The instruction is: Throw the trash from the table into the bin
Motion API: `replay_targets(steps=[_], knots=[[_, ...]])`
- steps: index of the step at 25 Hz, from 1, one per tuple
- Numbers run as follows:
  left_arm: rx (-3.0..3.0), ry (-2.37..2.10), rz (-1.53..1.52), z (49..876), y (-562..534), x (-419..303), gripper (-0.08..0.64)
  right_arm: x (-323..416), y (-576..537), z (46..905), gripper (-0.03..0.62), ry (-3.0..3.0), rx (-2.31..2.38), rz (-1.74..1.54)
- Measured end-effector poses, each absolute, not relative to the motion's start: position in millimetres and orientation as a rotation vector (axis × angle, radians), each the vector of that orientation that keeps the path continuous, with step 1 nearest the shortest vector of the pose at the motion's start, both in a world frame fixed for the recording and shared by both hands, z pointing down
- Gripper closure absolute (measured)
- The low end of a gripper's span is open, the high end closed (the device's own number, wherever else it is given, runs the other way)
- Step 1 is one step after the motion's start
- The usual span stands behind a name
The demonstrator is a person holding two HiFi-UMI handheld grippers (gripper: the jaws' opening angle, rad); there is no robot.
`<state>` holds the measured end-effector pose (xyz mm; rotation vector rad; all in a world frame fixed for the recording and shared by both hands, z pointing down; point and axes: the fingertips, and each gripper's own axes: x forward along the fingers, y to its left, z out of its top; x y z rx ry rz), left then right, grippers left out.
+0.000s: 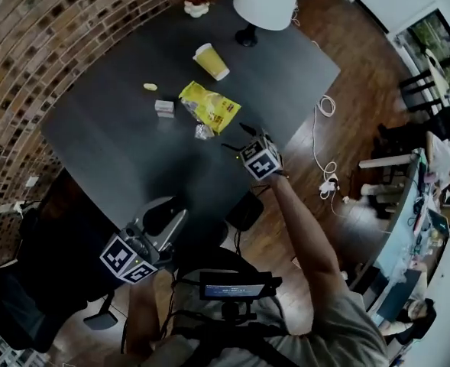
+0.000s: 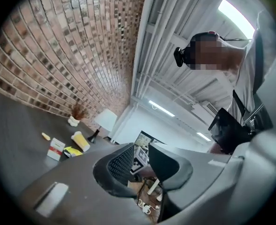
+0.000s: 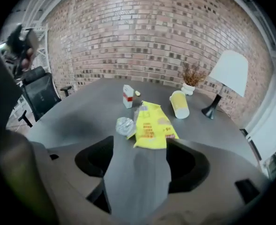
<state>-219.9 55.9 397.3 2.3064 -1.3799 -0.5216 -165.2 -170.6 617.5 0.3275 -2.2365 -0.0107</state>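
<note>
Head view: yel. bag (image 1: 208, 105), print illegible

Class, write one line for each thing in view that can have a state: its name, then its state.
Paper cup: lying on its side.
Snack bag: lying flat, crinkled.
Foil ball: crumpled.
White box: standing upright.
Lamp: upright.
Left hand-held gripper: shut, empty.
Right hand-held gripper: open, empty.

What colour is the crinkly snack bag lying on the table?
Bright yellow, with some red print. The snack bag shows best in the right gripper view.
</note>
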Motion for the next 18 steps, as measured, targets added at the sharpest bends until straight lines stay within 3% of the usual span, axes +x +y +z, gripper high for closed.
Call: replay_targets(steps=[6,9,10,11,14,18], knots=[[2.161,-1.543,-0.507,415,81,-259,0.469,-263,-221,681,0.218,-2.037,0.276,-0.059],[2.135,-1.575,-0.481,418,90,-265,0.469,-251,-216,705,0.339,-2.024,0.264,0.107],[2.125,-1.571,-0.49,420,90,-267,0.468,-247,-212,702,0.454,-2.04,0.261,0.126],[2.116,-1.56,-0.503,423,88,-267,0.469,-243,-206,698,0.499,-2.049,0.248,0.11],[2.124,-1.512,-0.499,426,75,-251,0.469,-214,-185,693,0.584,-2.068,0.232,0.109],[2.248,-1.398,-0.449,410,36,-204,0.468,-138,-164,652,0.586,-2.257,0.336,0.224]])
